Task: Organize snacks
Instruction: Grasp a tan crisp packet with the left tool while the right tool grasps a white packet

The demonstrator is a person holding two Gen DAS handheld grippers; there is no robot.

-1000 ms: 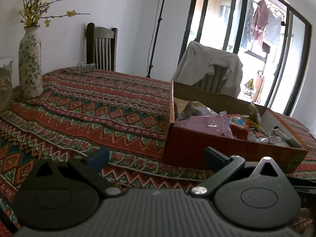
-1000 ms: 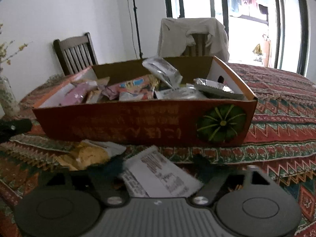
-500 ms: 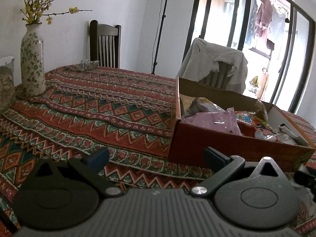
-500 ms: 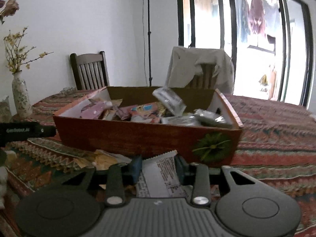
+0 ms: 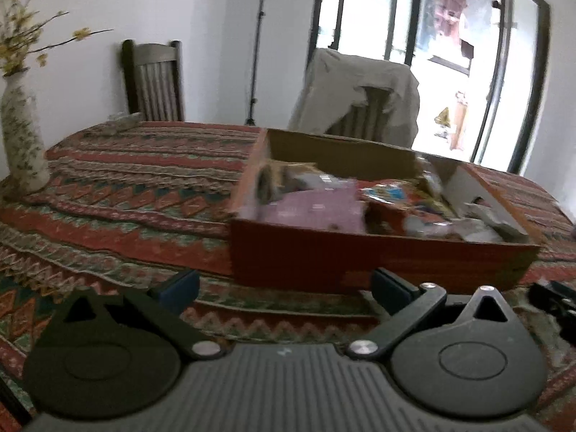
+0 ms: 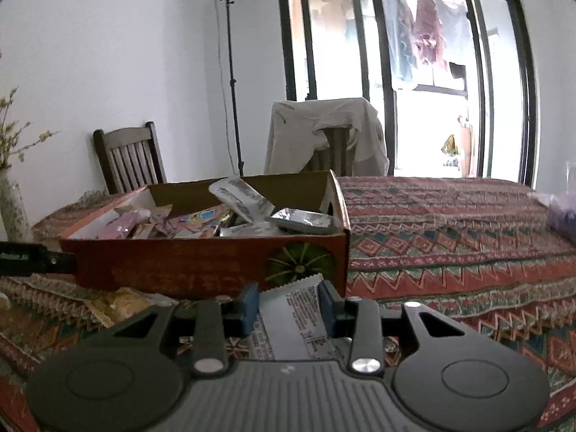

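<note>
White walls, wooden chair [image 6: 129, 160], bright glass doors [image 6: 406, 72].

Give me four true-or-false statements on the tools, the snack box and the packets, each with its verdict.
1. The right tool is shut on the white packet. True.
2. The left tool grips a purple packet. False: it is open and holds nothing.
3. The red box is empty. False: snack packets fill it.
4. A yellow packet lies on the tablecloth before the box. True.
</note>
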